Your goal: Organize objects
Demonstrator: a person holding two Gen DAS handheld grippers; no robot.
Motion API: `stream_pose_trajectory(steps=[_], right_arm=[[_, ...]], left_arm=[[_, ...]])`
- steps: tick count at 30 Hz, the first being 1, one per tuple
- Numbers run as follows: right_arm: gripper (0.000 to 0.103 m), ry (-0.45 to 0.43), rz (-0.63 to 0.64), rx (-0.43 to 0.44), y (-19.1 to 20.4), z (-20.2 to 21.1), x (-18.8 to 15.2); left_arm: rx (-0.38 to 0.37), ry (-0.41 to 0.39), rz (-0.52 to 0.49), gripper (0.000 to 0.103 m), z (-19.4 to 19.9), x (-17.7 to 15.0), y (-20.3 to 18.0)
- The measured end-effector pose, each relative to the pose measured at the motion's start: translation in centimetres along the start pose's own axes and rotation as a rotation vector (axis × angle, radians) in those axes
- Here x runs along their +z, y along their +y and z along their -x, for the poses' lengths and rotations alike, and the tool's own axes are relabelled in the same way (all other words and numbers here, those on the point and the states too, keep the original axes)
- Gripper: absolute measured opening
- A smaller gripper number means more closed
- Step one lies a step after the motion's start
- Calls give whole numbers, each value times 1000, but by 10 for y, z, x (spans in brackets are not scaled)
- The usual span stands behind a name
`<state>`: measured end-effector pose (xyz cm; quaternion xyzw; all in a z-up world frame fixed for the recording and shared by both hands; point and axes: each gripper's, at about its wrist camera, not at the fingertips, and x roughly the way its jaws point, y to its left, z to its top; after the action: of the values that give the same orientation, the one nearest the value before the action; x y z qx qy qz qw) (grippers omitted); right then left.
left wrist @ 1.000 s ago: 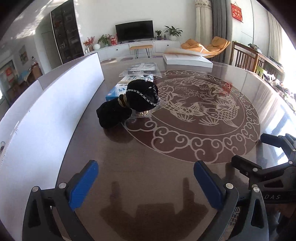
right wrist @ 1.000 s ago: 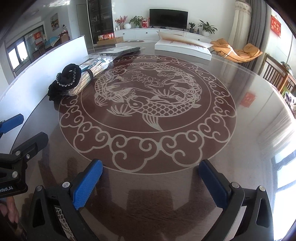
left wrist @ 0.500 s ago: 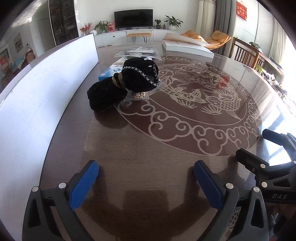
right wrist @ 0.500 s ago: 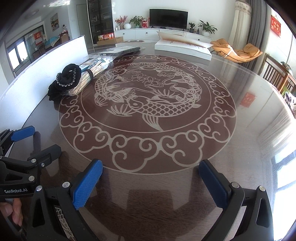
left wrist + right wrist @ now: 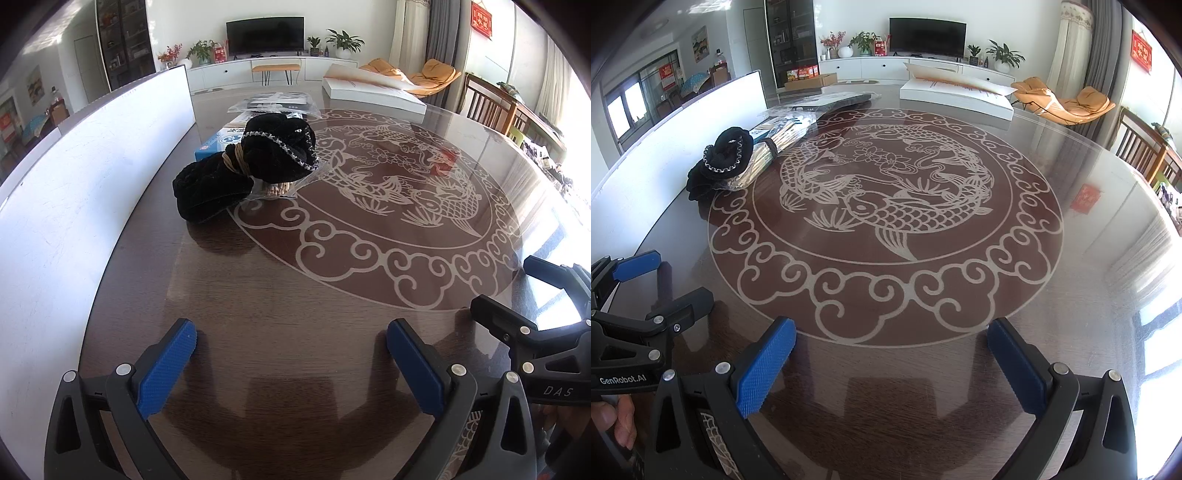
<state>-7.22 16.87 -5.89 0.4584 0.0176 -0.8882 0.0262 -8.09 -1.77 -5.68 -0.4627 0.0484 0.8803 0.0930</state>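
A black knitted bundle with a silver chain trim [image 5: 258,158] lies on the dark round table [image 5: 280,295] at its left side, on top of a clear packet of chopsticks [image 5: 775,144] and next to a blue-and-white box [image 5: 218,142]. The bundle also shows in the right wrist view [image 5: 724,158]. My left gripper [image 5: 291,350] is open and empty, low over the table, well short of the bundle. My right gripper [image 5: 892,354] is open and empty over the table's near edge. Each gripper shows at the side of the other's view.
A white board [image 5: 92,155] stands along the table's left edge. A large flat white box [image 5: 955,98] lies at the far side, with clear plastic packets [image 5: 275,101] near it. Wooden chairs [image 5: 1145,147] stand at the right.
My left gripper has moved forward toward the black bundle, which looks larger and closer now. The right gripper has hardly moved. Both stay open.
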Motion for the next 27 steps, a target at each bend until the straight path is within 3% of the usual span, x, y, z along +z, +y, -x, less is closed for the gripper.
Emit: stream_pose_trajectory(steps=[27], right_arm=[[103,0,0,0,0,0,0]], left_arm=[[-44,12,-67,103,8,-6,3]])
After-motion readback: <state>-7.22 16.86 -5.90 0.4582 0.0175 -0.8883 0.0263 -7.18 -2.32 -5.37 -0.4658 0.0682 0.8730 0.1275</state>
